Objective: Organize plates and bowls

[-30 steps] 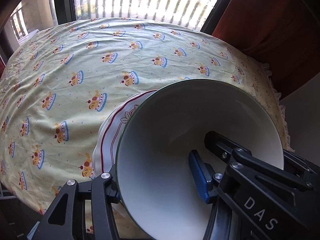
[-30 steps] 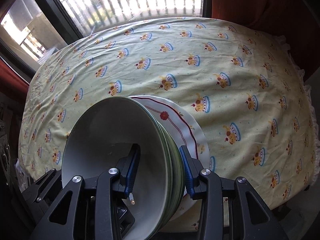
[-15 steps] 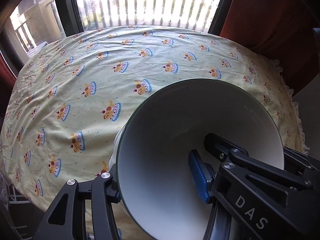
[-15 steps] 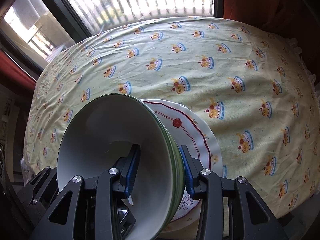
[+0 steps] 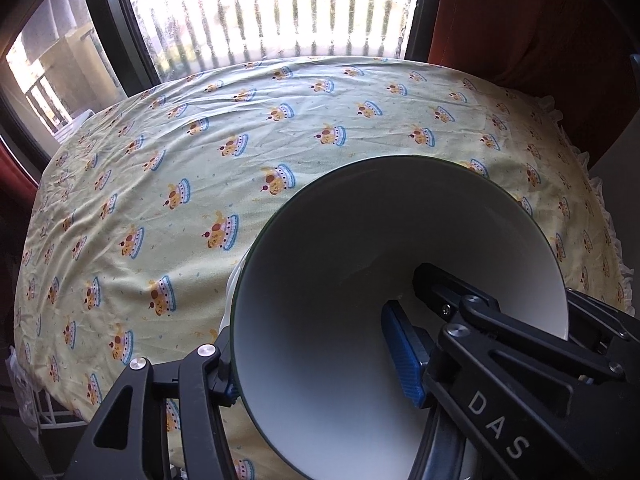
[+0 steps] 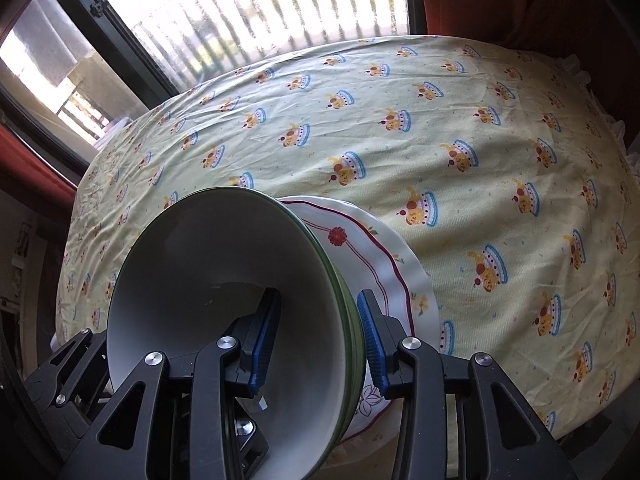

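White ceramic bowls with green rims point(image 6: 224, 280) sit nested on a scalloped, red-lined plate point(image 6: 384, 264) – your right gripper point(image 6: 316, 336) and left gripper point(image 5: 320, 356) each clamp the bowl wall, above the yellow crown-print tablecloth point(image 5: 160, 184)

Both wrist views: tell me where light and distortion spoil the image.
Left wrist: window blown out white, bowl interior shaded, tablecloth bulges from fisheye. Right wrist: same glare at window, dark vignetted corners, bowl in shadow, plate rim sharp.
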The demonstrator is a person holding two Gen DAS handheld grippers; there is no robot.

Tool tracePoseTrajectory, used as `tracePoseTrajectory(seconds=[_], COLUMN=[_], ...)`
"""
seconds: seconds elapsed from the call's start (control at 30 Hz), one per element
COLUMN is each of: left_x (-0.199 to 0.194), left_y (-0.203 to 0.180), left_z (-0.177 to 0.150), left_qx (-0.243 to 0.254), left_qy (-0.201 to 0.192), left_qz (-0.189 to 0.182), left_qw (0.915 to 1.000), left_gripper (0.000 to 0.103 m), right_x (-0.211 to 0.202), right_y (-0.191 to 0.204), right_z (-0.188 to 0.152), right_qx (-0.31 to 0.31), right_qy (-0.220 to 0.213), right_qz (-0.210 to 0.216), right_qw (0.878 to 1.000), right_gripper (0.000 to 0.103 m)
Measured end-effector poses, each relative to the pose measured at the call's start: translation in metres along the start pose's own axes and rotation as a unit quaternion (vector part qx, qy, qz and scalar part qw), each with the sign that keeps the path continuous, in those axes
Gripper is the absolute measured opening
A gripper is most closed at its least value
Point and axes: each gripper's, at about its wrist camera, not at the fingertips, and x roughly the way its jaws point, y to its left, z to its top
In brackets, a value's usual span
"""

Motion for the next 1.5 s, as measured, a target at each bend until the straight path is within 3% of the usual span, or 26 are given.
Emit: tracePoseTrajectory(seconds=[0.13, 0.27, 0.3, 0.37, 0.47, 0.7, 0.9, 1.23, 1.5], left_x=[-0.003, -0.016, -0.02, -0.027, -0.042, -0.073, -0.089, -0.094, -0.096], left_y=[0.002, 0.008, 0.01, 0.016, 0.025, 0.058, 0.102, 0.189, 0.234], left_z=[-0.001, -0.001, -0.002, -0.003, -0.006, -0.016, -0.036, -0.095, -0.134], left_qx=[0.004, 0.02, 0.02, 0.018, 0.023, 0.026, 0.013, 0.003, -0.023], left_qy=[0.007, -0.015, -0.021, -0.035, -0.065, -0.104, -0.143, -0.191, -0.204], left_qz=[-0.01, -0.014, -0.021, -0.031, -0.034, -0.05, -0.02, 0.029, 0.029], left_qw=[0.9999, 0.9996, 0.9994, 0.9987, 0.9971, 0.9929, 0.9894, 0.9811, 0.9783], left_gripper=[0.064, 0.071, 0.073, 0.082, 0.086, 0.089, 0.092, 0.094, 0.094], right_x=[-0.005, -0.017, -0.02, -0.028, -0.042, -0.077, -0.095, -0.08, -0.057], right_y=[0.002, 0.003, 0.004, 0.008, 0.017, 0.049, 0.078, 0.135, 0.175], right_z=[-0.001, -0.006, -0.007, -0.007, -0.009, -0.025, -0.049, -0.099, -0.132], right_qx=[-0.001, 0.017, 0.016, 0.011, 0.01, 0.023, 0.036, 0.02, -0.007], right_qy=[-0.001, -0.021, -0.029, -0.041, -0.06, -0.113, -0.149, -0.177, -0.188], right_qz=[-0.014, -0.025, -0.025, -0.036, -0.058, -0.11, -0.128, -0.097, -0.076], right_qw=[1.0, 0.999, 0.999, 0.998, 0.996, 0.987, 0.98, 0.979, 0.979], right_gripper=[0.045, 0.07, 0.072, 0.073, 0.073, 0.073, 0.078, 0.08, 0.081])
